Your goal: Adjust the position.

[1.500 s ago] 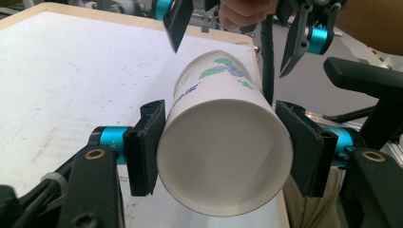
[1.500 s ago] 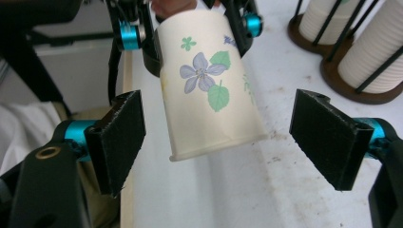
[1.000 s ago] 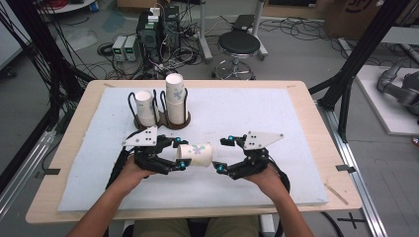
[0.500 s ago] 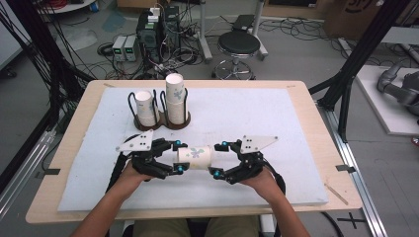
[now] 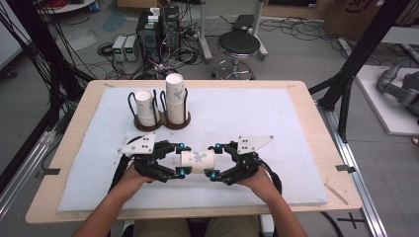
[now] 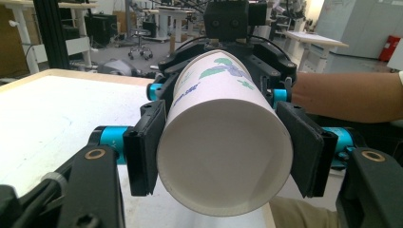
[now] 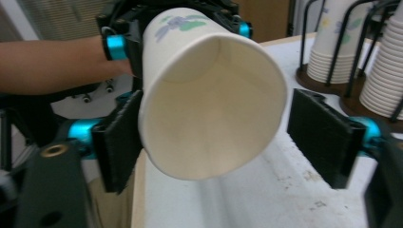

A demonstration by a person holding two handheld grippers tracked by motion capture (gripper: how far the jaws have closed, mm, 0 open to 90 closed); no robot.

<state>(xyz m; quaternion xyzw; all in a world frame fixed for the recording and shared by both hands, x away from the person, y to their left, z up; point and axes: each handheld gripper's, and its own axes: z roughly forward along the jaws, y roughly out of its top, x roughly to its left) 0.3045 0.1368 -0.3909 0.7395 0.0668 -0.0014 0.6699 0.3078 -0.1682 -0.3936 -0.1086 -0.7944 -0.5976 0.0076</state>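
- I hold a paper cup (image 5: 196, 161) lying sideways, clear of the desk (image 5: 296, 128), near the near edge and between my two hands.
- My left tongs (image 6: 223, 152) pinch one end: both pads sit flat against the cup's wall, one on each side.
- My right tongs (image 7: 233, 128) are spread: one pad touches the cup, the other stands clear of it, so this side has no grip.
- This looks like a handover or a pulling-apart of nested cups; I cannot tell which.
- To do it well I should keep the left pinch light, since the thin wall will buckle, and keep both tongs on one axis.
- The dispenser rack (image 5: 160, 106) with its two cup stacks stands far and to the left, well apart.
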